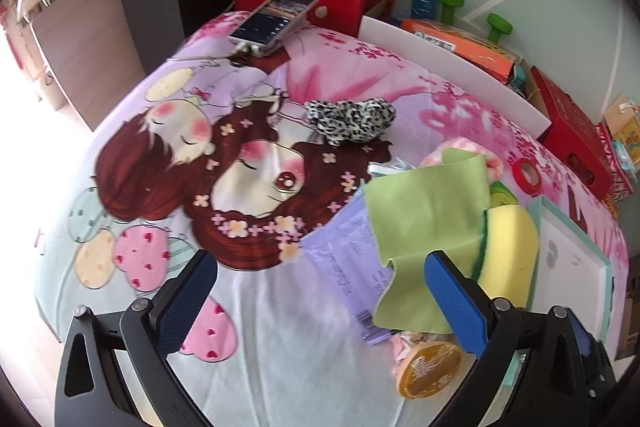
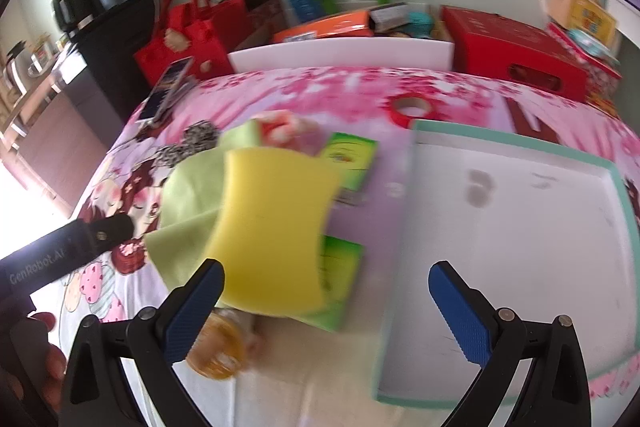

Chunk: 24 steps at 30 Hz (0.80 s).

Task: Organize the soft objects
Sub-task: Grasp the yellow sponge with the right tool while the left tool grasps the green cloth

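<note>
The sponge [image 2: 276, 231] lies mid-frame on the green cloth [image 1: 424, 223], just left of the empty tray [image 2: 508, 227], with both the left gripper [image 1: 320, 291] and right gripper [image 2: 326, 307] spread and empty, so the pick seems not yet begun; next, likely close on the sponge.

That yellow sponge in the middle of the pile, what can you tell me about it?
The sponge is a thick, soft-looking yellow foam block with pinched-in sides, and the left view shows a dark green scrubbing layer along one edge. It looks dry and unsquashed. It sits tilted on top of a light green cloth and partly over a green packet, just left of the white tray with the teal rim. Both claws are open, and neither grips it.
</note>
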Motion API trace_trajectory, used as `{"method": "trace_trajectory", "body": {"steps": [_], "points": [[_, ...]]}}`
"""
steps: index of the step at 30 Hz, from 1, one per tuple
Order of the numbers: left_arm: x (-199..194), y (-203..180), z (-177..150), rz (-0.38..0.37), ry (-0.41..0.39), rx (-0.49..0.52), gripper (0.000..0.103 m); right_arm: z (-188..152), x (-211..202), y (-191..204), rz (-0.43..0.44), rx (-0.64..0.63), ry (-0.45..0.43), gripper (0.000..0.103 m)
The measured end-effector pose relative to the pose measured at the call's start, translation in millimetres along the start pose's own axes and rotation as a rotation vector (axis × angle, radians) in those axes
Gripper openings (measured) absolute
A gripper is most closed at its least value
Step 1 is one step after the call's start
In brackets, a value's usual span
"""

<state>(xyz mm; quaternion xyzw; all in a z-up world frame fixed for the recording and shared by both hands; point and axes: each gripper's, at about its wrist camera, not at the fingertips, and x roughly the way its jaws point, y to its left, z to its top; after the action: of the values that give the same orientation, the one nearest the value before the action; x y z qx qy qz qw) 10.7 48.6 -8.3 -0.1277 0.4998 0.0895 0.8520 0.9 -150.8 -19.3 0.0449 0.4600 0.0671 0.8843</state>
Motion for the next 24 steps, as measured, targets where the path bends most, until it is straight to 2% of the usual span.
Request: {"method": "trace_trajectory", "body": {"steps": [9,17,21,24], "points": [[7,-8,-2,-0.082,0.027,0.001,0.102,-2,14,26,0.067,-0.059,0.022,0.103],[12,-10,-3,-0.104,0.041,0.004,0.102,-2,22,30,0.08,-0.066,0.032,0.103],[13,-12,-3,-0.125,0.046,0.005,0.102,-2,22,25,0.11,-0.045,0.031,0.086],[13,-14,-3,-0.136,0.046,0.007,0.102,-2,22,23,0.118,-0.036,0.035,0.078]]}}
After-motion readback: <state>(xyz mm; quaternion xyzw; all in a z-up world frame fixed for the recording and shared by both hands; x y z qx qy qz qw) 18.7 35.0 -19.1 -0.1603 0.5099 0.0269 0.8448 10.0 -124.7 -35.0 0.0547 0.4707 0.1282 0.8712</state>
